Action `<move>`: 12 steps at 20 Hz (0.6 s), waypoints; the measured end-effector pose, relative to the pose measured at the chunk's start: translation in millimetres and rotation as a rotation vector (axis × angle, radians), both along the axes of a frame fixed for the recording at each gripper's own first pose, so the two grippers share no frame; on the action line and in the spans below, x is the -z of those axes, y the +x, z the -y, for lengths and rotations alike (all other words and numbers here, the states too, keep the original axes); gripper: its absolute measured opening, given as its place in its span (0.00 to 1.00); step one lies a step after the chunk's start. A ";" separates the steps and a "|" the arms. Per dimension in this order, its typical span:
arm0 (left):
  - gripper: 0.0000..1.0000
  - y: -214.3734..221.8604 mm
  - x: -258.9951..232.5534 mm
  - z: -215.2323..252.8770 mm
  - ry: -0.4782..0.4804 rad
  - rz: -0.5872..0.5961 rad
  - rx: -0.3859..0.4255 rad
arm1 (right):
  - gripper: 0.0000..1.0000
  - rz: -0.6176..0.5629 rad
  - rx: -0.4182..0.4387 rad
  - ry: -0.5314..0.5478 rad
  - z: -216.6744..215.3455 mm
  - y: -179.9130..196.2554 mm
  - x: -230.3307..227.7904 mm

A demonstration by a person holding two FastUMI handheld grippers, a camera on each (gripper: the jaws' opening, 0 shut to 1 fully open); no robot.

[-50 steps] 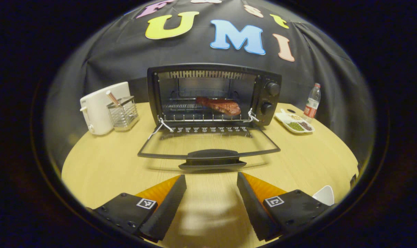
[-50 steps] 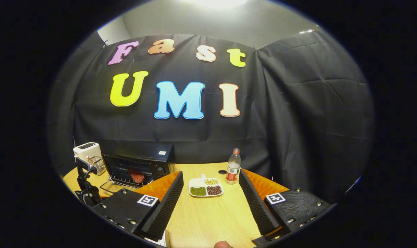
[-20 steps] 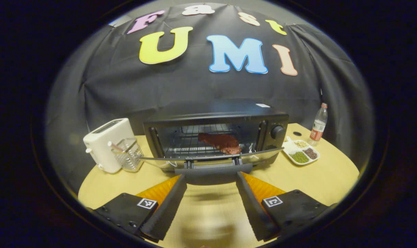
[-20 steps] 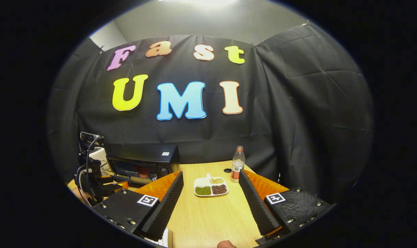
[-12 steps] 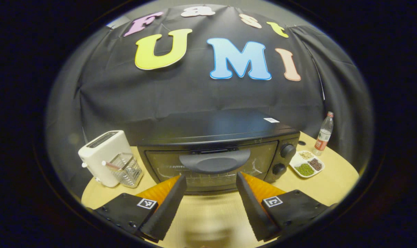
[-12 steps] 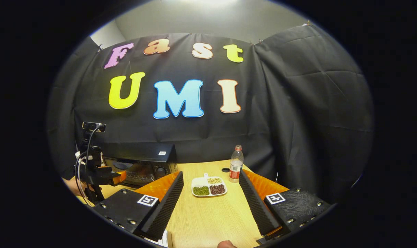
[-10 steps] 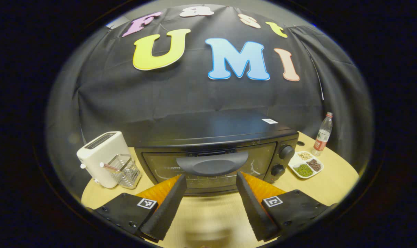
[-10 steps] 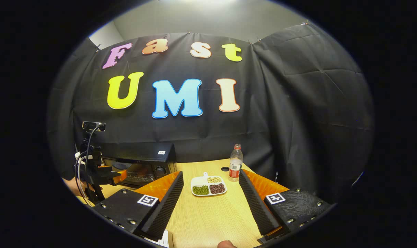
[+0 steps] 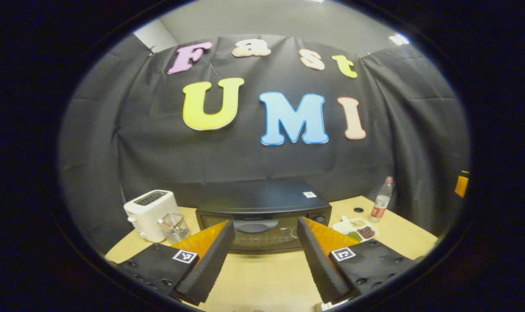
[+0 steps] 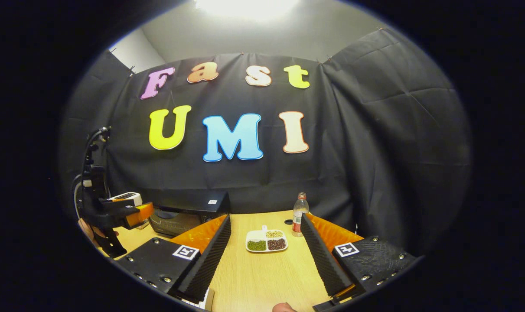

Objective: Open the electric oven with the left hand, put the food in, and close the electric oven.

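Observation:
The black electric oven point(image 9: 262, 206) stands at the back of the table with its door shut and the door handle point(image 9: 257, 225) at the top of the glass. The food is not discernible through the dark door. My left gripper point(image 9: 262, 255) hangs open, a good way in front of the oven, holding nothing. In the right gripper view the oven point(image 10: 188, 208) sits at the left, with the left gripper point(image 10: 130, 215) and the hand holding it in front of it. My right gripper point(image 10: 264, 260) is open over bare table, holding nothing.
A white toaster point(image 9: 151, 213) and a small wire holder point(image 9: 174, 227) stand left of the oven. On its right lie a white divided plate of beans point(image 9: 356, 229) point(image 10: 266, 241) and a water bottle point(image 9: 379, 205) point(image 10: 300, 214). The wooden table point(image 9: 262, 277) spreads in front.
The oven door swung up from lying flat to shut, with the left gripper under its handle. The left gripper then drew back and rose away from the oven. The right gripper barely shifted.

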State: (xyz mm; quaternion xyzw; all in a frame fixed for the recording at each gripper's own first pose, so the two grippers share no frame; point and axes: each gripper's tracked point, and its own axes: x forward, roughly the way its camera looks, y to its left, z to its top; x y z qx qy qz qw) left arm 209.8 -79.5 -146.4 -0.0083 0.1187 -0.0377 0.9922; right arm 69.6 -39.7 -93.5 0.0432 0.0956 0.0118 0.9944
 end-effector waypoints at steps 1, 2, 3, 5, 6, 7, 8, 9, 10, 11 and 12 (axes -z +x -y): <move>0.97 -18.5 -15.6 -0.6 -0.003 0.024 -0.019 | 0.98 0.006 -0.018 0.009 2.8 -5.8 -2.6; 0.99 -37.8 -30.9 -1.3 -0.005 0.051 -0.033 | 0.98 0.016 -0.034 0.014 5.4 -11.2 -5.8; 0.99 -55.0 -43.8 -2.8 -0.007 0.076 -0.044 | 0.98 0.025 -0.046 0.013 8.4 -15.3 -9.0; 0.99 -85.1 -58.0 -5.5 -0.008 0.105 -0.055 | 0.98 0.023 -0.058 0.014 12.7 -24.5 -10.0; 0.99 -98.6 -62.3 -8.0 -0.008 0.109 -0.061 | 0.98 0.029 -0.061 0.025 12.3 -29.7 -14.6; 0.99 -112.5 -65.9 -11.8 -0.005 0.112 -0.067 | 0.98 0.038 -0.068 0.036 10.5 -34.7 -19.3; 0.99 -124.5 -68.5 -16.9 -0.002 0.116 -0.076 | 0.98 0.043 -0.074 0.039 7.5 -38.6 -20.8; 0.99 -135.8 -70.7 -22.0 0.000 0.119 -0.083 | 0.98 0.047 -0.077 0.034 5.3 -40.5 -22.3; 0.96 -146.7 -72.7 -27.8 0.003 0.123 -0.087 | 0.98 0.052 -0.079 0.029 2.4 -43.3 -23.8; 0.99 -158.0 -73.5 -33.1 0.003 0.126 -0.089 | 0.98 0.057 -0.082 0.026 -1.4 -45.6 -26.5; 0.99 -168.2 -73.4 -37.9 0.003 0.126 -0.089 | 0.98 0.060 -0.083 0.027 -6.0 -49.0 -29.0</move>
